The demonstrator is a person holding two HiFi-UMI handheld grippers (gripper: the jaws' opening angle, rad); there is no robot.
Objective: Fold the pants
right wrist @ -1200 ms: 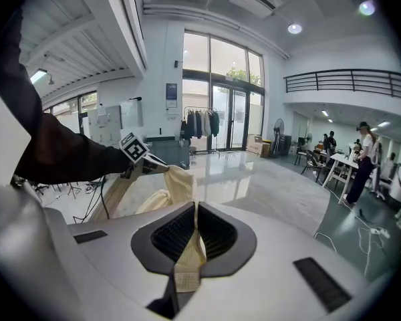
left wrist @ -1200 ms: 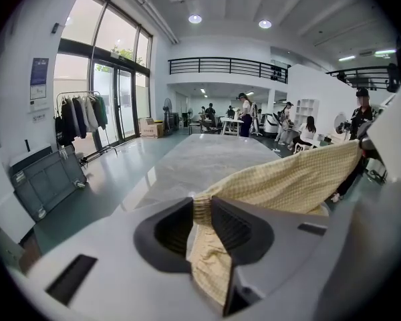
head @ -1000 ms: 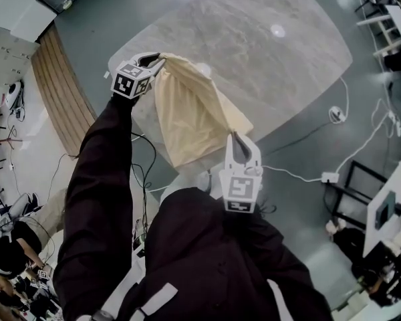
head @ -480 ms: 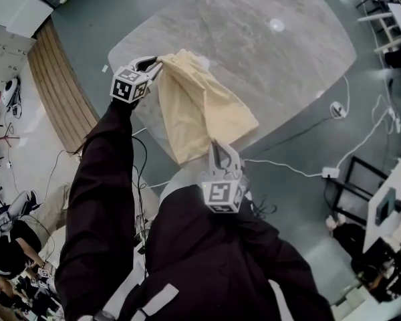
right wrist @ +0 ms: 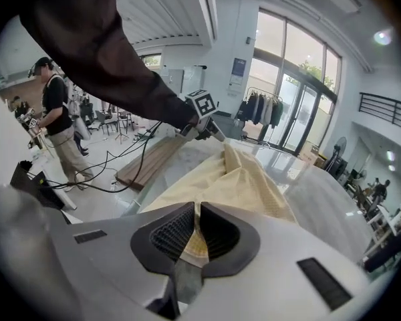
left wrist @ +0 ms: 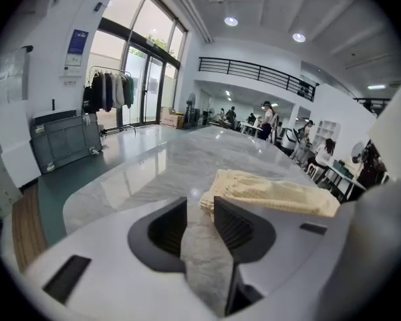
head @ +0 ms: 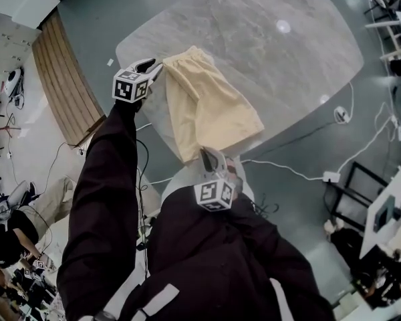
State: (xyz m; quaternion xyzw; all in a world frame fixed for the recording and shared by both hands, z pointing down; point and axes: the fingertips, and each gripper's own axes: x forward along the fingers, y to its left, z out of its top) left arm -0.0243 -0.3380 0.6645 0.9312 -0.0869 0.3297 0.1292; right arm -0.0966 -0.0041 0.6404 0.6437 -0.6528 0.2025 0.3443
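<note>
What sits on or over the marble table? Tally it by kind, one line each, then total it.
Cream pants: 1, mostly flat on the table.
Grippers: 2; the left gripper has just been opening its jaws and nothing is between them; the right gripper is shut on the pants.
Total: 3.

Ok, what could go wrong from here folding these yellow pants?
1. The right gripper is shut on the pale yellow fabric pants at the grey marble table's near edge; letting go there could let that end slip off.
2. The left gripper's jaws have just been opening, nothing between them; the raised ridge left in the cloth may set a crooked fold.
</note>
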